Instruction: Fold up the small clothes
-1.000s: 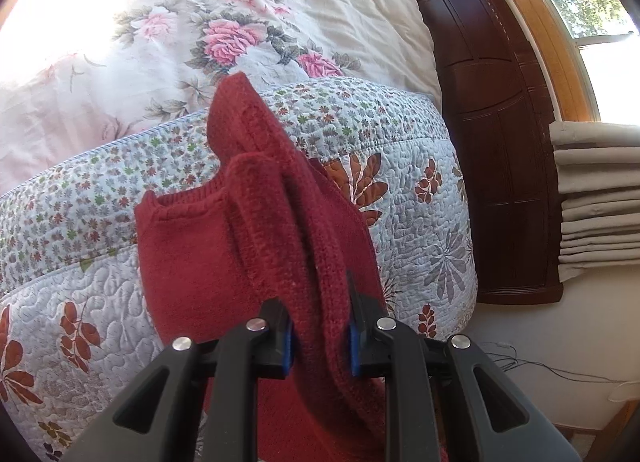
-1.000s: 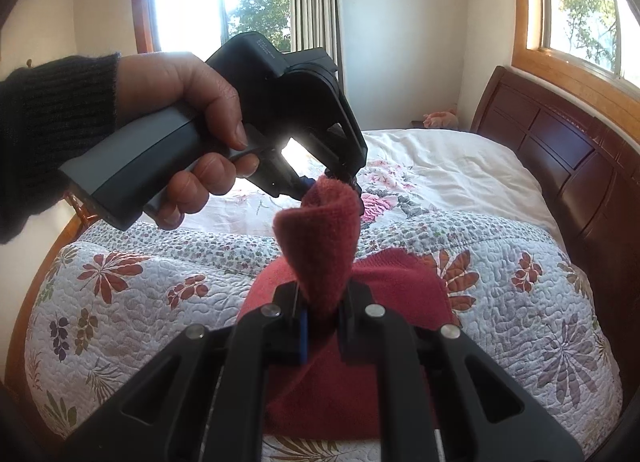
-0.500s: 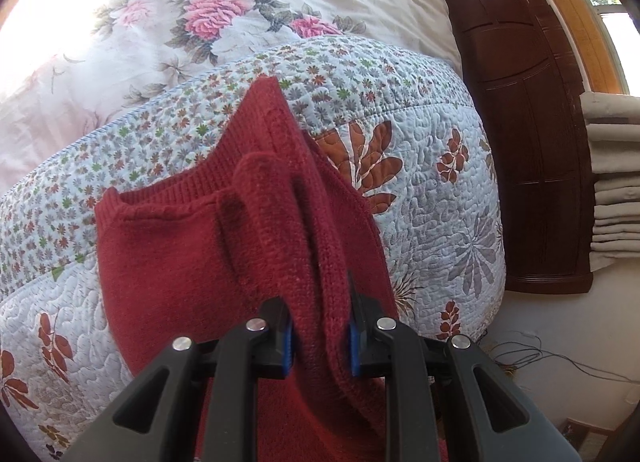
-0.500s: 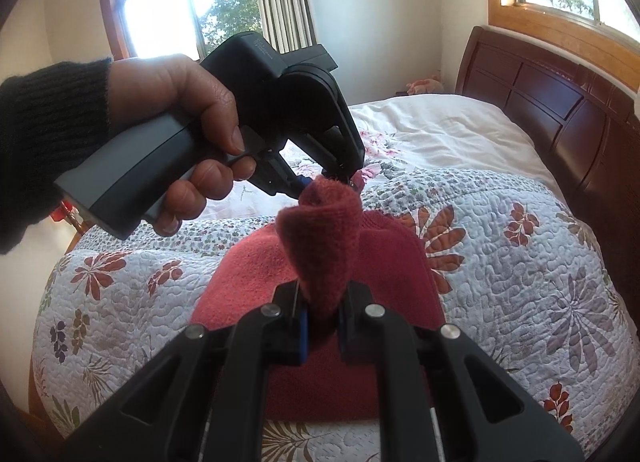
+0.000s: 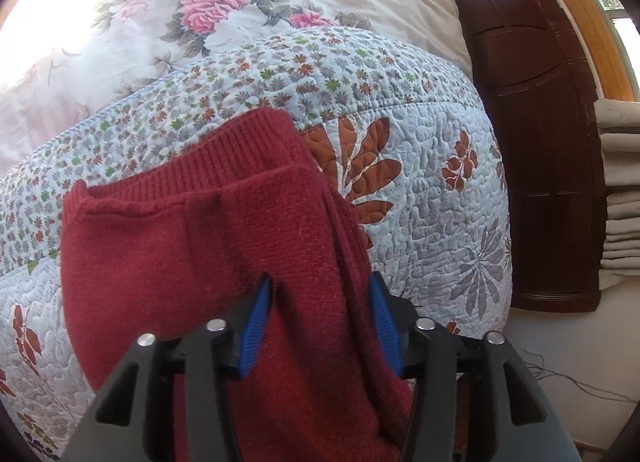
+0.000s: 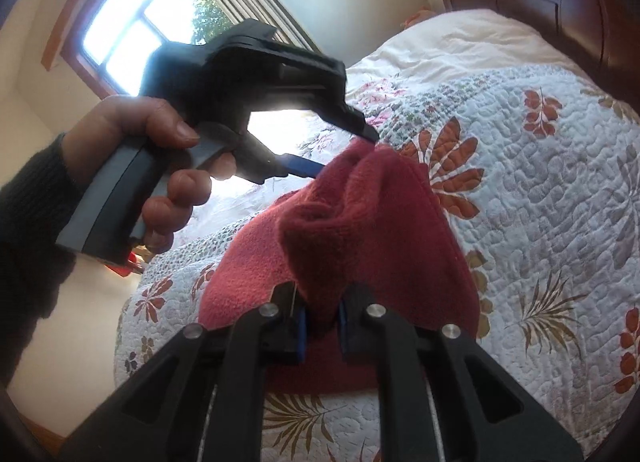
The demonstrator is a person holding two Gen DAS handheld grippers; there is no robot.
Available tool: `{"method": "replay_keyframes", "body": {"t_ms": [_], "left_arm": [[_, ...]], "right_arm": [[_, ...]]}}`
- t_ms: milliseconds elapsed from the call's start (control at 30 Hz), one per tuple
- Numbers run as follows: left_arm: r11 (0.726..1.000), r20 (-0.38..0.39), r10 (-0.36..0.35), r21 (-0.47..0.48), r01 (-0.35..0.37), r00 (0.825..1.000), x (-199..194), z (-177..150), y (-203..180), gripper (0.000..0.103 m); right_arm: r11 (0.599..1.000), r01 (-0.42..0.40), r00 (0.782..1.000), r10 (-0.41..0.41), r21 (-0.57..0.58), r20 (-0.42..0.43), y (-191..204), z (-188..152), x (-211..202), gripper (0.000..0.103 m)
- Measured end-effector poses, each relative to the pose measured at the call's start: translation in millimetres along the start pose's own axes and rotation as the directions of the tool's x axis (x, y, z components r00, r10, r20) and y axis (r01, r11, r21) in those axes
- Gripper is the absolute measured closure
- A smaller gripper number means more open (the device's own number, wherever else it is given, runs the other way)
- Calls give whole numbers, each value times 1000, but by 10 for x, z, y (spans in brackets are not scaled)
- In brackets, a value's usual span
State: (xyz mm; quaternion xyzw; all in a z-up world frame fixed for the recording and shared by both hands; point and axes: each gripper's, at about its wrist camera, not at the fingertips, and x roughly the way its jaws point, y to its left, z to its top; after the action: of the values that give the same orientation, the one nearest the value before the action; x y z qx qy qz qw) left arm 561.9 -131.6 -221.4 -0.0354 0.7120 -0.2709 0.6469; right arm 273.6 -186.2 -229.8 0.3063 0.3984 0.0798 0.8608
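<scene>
Closest, in the left wrist view: left gripper (image 5: 320,294) spread wide, blue pads (image 5: 256,326) well apart, straddling a raised ridge of the red knit garment (image 5: 180,246) without pinching it. In the right wrist view: right gripper (image 6: 320,302) clamped on a bunched fold of that same garment, holding it up off the bed. Beyond the tongs: rest of the garment lying on the leaf-patterned quilt (image 5: 440,189), ribbed hem toward the floral duvet (image 5: 200,21); dark wooden headboard (image 5: 540,141) farthest back.

Likely trouble: with only one pinch holding, the lifted fold probably slumps or twists and lands crooked. A pull from the right may drag the whole piece across the quilt instead of folding it. Loose knit may also catch on an open pad on the way out.

Shown only from the right wrist: the person's hand (image 6: 160,165) and dark sleeve on the left tool, a bright window (image 6: 132,33), and the gap between the left tips. Shown only from the left wrist: the ribbed hem, the flat layers beneath, and a stack of folded cloth (image 5: 620,189) beside the headboard.
</scene>
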Motion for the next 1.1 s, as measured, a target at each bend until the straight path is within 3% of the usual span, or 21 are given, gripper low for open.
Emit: {"method": "replay_keyframes", "body": {"t_ms": [100, 133, 167, 233, 300, 367, 533, 700, 800, 833, 867, 967, 1100], "left_arm": [[996, 81, -93, 17, 92, 992, -222, -150, -34, 31], [994, 113, -111, 24, 109, 987, -328, -239, -12, 30], [992, 145, -124, 34, 120, 982, -443, -348, 27, 29], [990, 206, -137, 49, 129, 969, -679, -615, 141, 28], [988, 259, -157, 47, 149, 953, -878, -933, 298, 24], [983, 288, -180, 25, 181, 941, -991, -1248, 474, 23], [962, 334, -233, -56, 266, 914, -1037, -1889, 839, 23], [940, 351, -271, -103, 325, 896, -972, -2200, 1037, 23], [926, 355, -308, -103, 364, 883, -938, -2231, 1061, 23], [922, 356, -320, -97, 376, 878, -931, -2232, 1057, 23], [919, 354, -331, -89, 384, 874, -923, -2219, 1040, 23], [917, 340, -344, -78, 391, 875, -885, -2160, 986, 23], [909, 308, -380, -51, 413, 873, -825, -2075, 880, 23]], "right_arm": [[968, -178, 979, 192, 179, -66, -404, -36, 50, 76], [946, -230, 963, 254, 230, -84, -515, -36, 66, 66], [924, -269, 948, 304, 270, -96, -604, -25, 76, 48], [881, -329, 913, 388, 340, -123, -755, 30, 111, 31], [840, -382, 868, 469, 386, -162, -846, 131, 201, 27], [831, -393, 837, 501, 394, -222, -877, 250, 336, 22], [865, -374, 783, 488, 334, -385, -726, 471, 704, 22], [885, -370, 750, 463, 282, -472, -504, 536, 877, 26], [890, -368, 749, 455, 269, -482, -440, 542, 872, 30], [894, -367, 751, 448, 257, -485, -412, 556, 856, 45], [902, -366, 753, 432, 230, -496, -385, 566, 841, 77], [920, -352, 775, 388, 170, -499, -383, 604, 746, 84], [904, -355, 797, 427, 241, -427, -683, 616, 501, 84]]}}
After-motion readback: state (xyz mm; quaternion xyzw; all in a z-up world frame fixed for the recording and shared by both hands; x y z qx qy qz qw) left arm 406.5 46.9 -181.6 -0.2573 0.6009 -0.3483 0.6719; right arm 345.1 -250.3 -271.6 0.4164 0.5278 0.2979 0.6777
